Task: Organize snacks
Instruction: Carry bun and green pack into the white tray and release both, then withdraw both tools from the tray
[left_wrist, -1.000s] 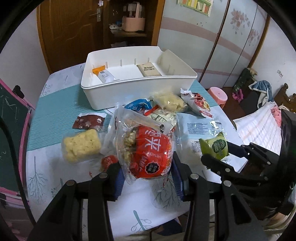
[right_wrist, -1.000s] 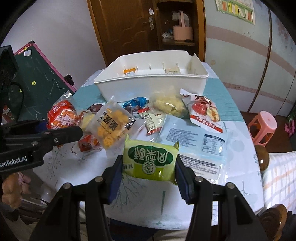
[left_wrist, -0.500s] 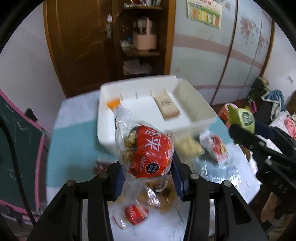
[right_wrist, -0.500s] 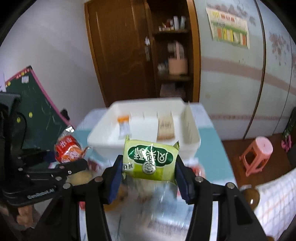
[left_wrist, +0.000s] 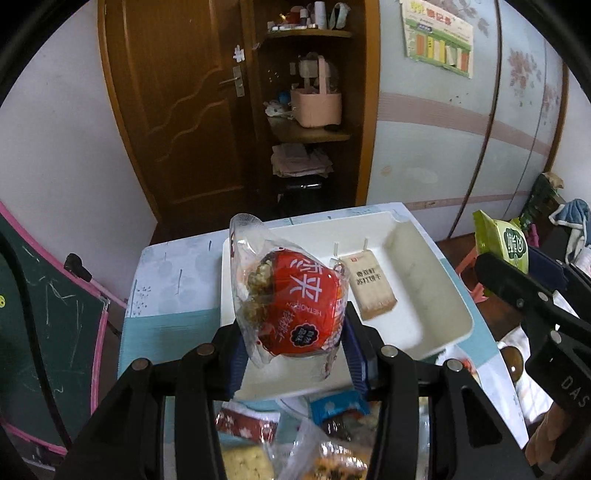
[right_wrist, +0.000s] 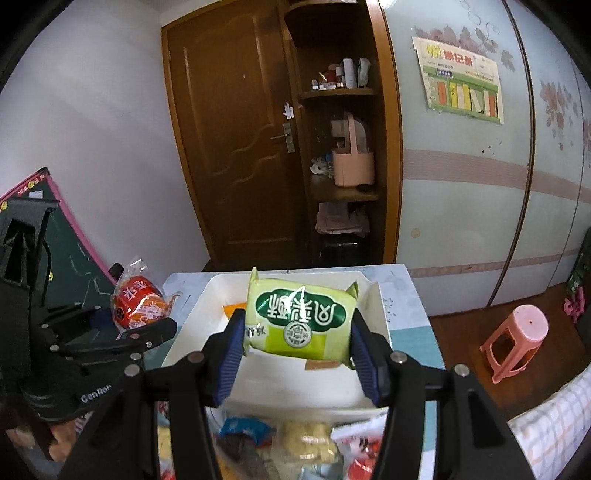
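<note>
My left gripper (left_wrist: 293, 341) is shut on a red snack bag in clear wrap (left_wrist: 295, 306), held in the air over the near left part of the white bin (left_wrist: 439, 291). My right gripper (right_wrist: 298, 345) is shut on a green snack pack (right_wrist: 301, 317), raised above the same white bin (right_wrist: 376, 306). In the right wrist view the left gripper (right_wrist: 147, 328) and its red snack bag (right_wrist: 138, 302) appear at the left. A tan packet (left_wrist: 371, 288) lies inside the bin, and an orange packet (right_wrist: 232, 308) shows at its far left.
Loose snacks lie on the table in front of the bin: a blue pack (left_wrist: 338, 404), a dark red pack (left_wrist: 247, 424), yellow puffed snacks (right_wrist: 304, 441). A green chalkboard (left_wrist: 44, 332) stands at the left, a pink stool (right_wrist: 517, 338) at the right, a wooden door (right_wrist: 236, 140) behind.
Both grippers have risen from the table with their snacks and moved forward over the white bin. The loose snacks have dropped to the bottom edge of both views.
</note>
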